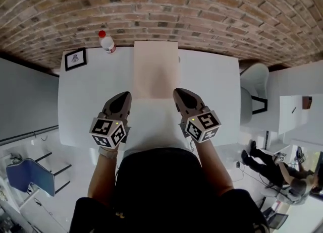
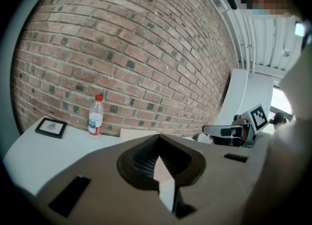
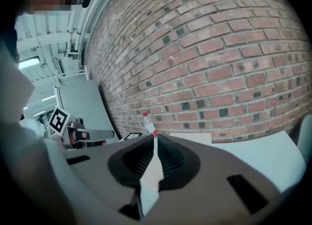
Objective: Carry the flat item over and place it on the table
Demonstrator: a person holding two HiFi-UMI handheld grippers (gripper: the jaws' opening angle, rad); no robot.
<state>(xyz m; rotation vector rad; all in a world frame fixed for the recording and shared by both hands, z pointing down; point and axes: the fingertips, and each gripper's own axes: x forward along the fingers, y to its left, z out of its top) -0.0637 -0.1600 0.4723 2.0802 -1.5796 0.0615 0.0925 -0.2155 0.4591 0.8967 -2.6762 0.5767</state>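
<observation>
The table (image 1: 212,85) stands against the brick wall (image 1: 202,5) at twelve o'clock. The flat board (image 1: 156,68) runs down the table's middle. A bottle (image 1: 106,42) stands at eleven o'clock, just left of the board's far end. A framed picture (image 1: 75,59) lies at ten o'clock on the far left corner. The left gripper (image 1: 122,98) sits on the board's left edge and the right gripper (image 1: 180,95) on its right edge. A chair (image 1: 252,93) stands beside the table at three o'clock.

Your light is bright and even; the white bench (image 1: 212,91) glares. All 3 views bow at the edges, both gripper views darken in the corners, and the left claw (image 2: 157,141) and right claw (image 3: 154,139) look soft.
</observation>
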